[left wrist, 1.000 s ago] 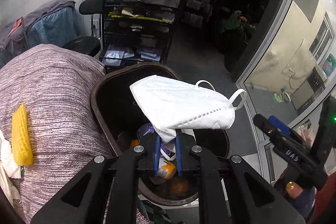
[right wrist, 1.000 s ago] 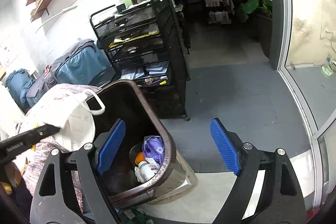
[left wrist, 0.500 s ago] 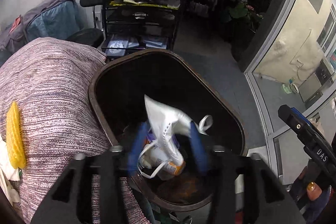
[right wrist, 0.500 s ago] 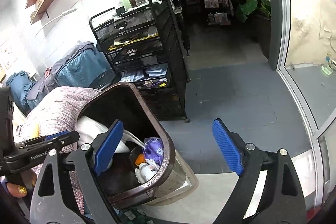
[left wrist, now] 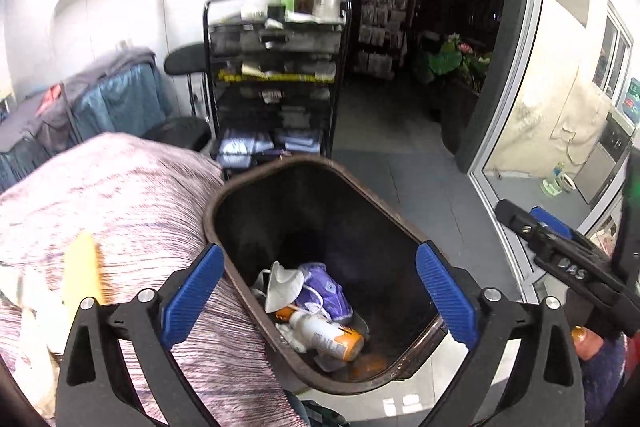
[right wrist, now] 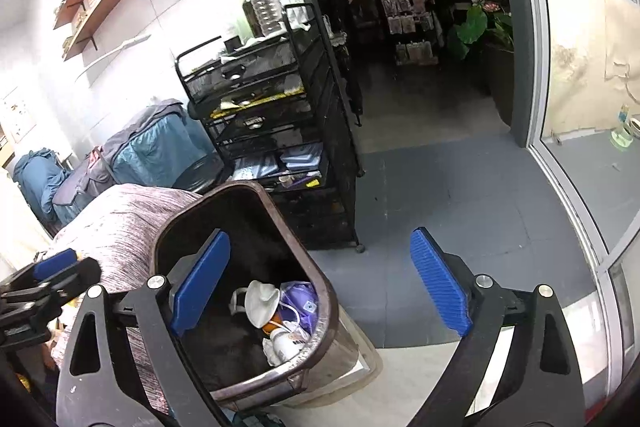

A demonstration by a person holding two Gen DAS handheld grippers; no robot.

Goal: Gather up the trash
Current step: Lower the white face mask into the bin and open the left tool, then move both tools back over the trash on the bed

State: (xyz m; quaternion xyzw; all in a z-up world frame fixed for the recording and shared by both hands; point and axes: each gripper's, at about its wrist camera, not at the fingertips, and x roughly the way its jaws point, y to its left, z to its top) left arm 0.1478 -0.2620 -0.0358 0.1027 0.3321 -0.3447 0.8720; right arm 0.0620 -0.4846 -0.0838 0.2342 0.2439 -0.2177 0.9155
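Observation:
A white face mask (left wrist: 282,285) lies inside the dark brown trash bin (left wrist: 384,219), on top of a purple wrapper (left wrist: 326,293) and a white and orange bottle (left wrist: 328,339). The mask (right wrist: 260,303) and the bin (right wrist: 276,205) also show in the right wrist view. My left gripper (left wrist: 320,297) is open and empty, held above the bin's mouth. My right gripper (right wrist: 320,281) is open and empty, to the right of the bin and above its rim. It shows at the right edge of the left wrist view (left wrist: 560,255).
A surface draped in striped pinkish cloth (left wrist: 104,211) lies left of the bin, with a yellow object (left wrist: 82,275) on it. A black wire cart (left wrist: 276,83) with bottles stands behind. Grey floor (right wrist: 460,195) and a glass door (right wrist: 580,131) are to the right.
My left gripper opened and let go of the white mask, which dropped into the bin. The left gripper then lifted back. The right gripper stayed open and hardly moved.

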